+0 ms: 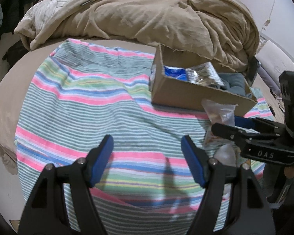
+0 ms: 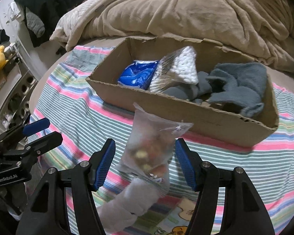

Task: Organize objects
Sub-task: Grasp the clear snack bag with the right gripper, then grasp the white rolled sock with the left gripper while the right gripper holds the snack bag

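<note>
The bed [image 1: 4,90] has a stripy towel [image 1: 84,105] spread flat on it, and a big brown blanket [image 1: 147,17] bunched up behind. A cardboard box [image 2: 186,115] sits on the towel

My left gripper [image 1: 147,145] hangs open over the striped towel [image 1: 84,101]; the cardboard box [image 1: 194,96] sits beyond, right gripper [image 1: 223,124] beside it.

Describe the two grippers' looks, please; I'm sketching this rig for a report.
Both are alike: the left gripper and right gripper have black angular plastic arms with triangular cut-outs, silver pivot screws, and ribbed blue pads on the fingers. White lettering marks each body, "GenRobot.AI" on the left. No cables or sleeves are clearly visible.
</note>
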